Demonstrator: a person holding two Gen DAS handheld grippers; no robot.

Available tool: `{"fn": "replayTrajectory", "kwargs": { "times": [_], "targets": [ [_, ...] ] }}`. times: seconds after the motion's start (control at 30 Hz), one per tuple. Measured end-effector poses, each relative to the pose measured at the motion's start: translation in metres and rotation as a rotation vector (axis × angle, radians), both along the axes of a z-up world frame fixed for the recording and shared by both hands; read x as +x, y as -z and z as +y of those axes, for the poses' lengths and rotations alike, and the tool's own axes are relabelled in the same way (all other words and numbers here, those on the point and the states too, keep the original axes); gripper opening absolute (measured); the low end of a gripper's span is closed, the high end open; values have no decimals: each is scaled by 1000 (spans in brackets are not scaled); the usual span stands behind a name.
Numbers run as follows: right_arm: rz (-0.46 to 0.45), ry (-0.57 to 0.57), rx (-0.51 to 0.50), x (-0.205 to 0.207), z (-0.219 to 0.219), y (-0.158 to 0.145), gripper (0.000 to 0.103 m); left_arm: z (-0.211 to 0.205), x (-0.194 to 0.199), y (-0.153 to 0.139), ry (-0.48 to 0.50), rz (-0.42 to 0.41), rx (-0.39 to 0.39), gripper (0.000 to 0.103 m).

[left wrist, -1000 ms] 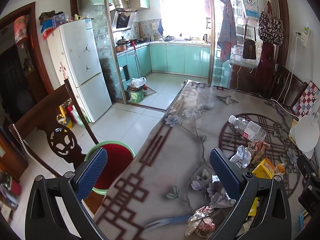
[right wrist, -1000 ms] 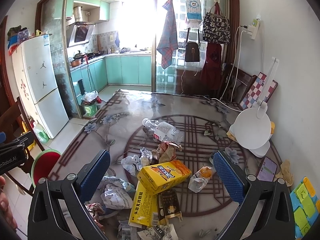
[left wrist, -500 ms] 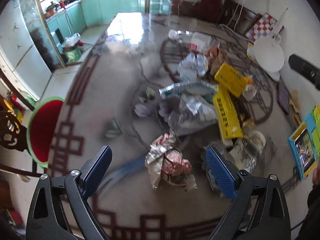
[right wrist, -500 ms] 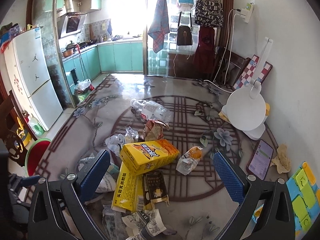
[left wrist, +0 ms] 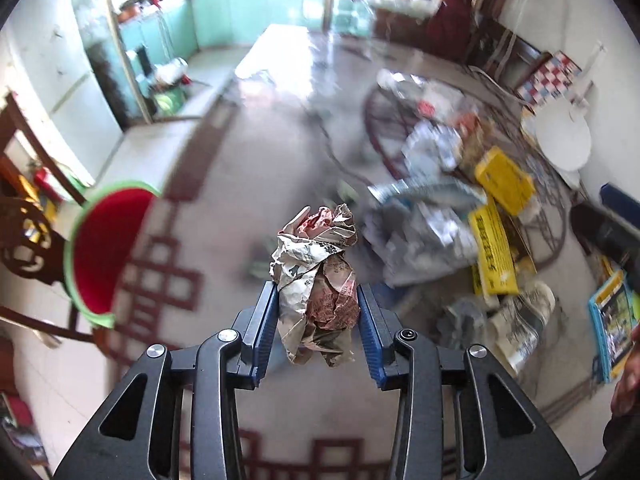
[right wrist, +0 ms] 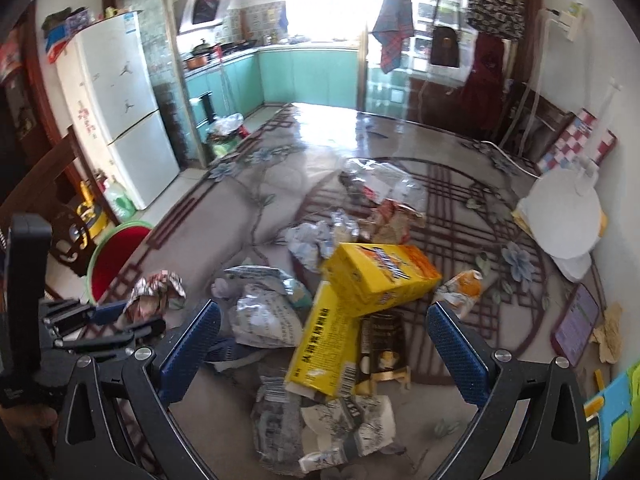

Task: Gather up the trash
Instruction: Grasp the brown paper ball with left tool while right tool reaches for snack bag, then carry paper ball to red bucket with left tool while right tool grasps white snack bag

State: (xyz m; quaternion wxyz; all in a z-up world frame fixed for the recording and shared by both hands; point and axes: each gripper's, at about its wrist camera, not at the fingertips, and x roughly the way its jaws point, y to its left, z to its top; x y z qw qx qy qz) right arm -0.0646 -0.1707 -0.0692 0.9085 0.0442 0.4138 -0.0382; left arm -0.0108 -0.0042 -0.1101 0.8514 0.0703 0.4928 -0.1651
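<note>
We had our left gripper (left wrist: pixel 318 312) clamped on the crumpled wrapper (left wrist: pixel 316 276), lifted off the table (left wrist: pixel 224 216) with the red bin (left wrist: pixel 108 248) to its left, while our right gripper (right wrist: pixel 322 336) hung wide open, empty.

My left gripper (left wrist: pixel 318 316) has matt black plastic arms, shiny metal screws and ribbed blue rubbery pads (left wrist: pixel 265 320). They pinch a crumpled wrapper (left wrist: pixel 318 276), creased printed paper, dull finish. My right gripper (right wrist: pixel 322 344) is the same black plastic with blue ridged pads. The table (right wrist: pixel 360 132) has a glossy smooth top with strong window glare. Yellow box (right wrist: pixel 380 276) is smooth printed cardboard, slight sheen. Clear bottle (right wrist: pixel 380 184) is thin shiny plastic, crushed. Silver bag (right wrist: pixel 268 316) looks like wrinkled foil. Basin (right wrist: pixel 116 256) is smooth plastic, red inside, green rim. Chair (left wrist: pixel 24 232) is dark polished wood. Fridge (right wrist: pixel 120 100) has a smooth white finish.
</note>
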Motion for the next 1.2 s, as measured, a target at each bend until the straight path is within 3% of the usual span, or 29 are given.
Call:
{"fn": "replayTrajectory", "kwargs": {
  "times": [0.07, 0.13, 0.17, 0.2, 0.33, 0.4, 0.5, 0.67, 0.87, 1.2],
  "targets": [
    [21, -88, 20, 20, 16, 5, 98, 10, 5, -10, -22, -46, 31, 37],
    [51, -149, 37, 44, 28, 14, 85, 16, 9, -19, -37, -86, 68, 38],
    [74, -170, 28, 57, 33, 19, 71, 21, 12, -23, -43, -100, 87, 38],
    [105, -187, 4, 71, 38, 26, 65, 24, 12, -27, -49, -113, 100, 39],
    [255, -246, -106, 112, 58, 64, 61, 32, 19, -41, -45, -161, 141, 39],
    [297, -243, -133, 122, 61, 77, 19, 35, 21, -50, -39, -197, 163, 39],
    [326, -219, -87, 129, 55, 88, 1, 44, 27, -61, -37, -234, 174, 39],
    [273, -157, -26, 127, 45, 74, 0, 55, 43, -69, -40, -252, 148, 40],
    [170, -90, 9, 116, 46, 25, 0, 70, 58, -71, -34, -259, 126, 40],
    [48, -86, 61, 123, 85, -28, 0, 109, 90, -59, -50, -219, 90, 40]
  ]
}}
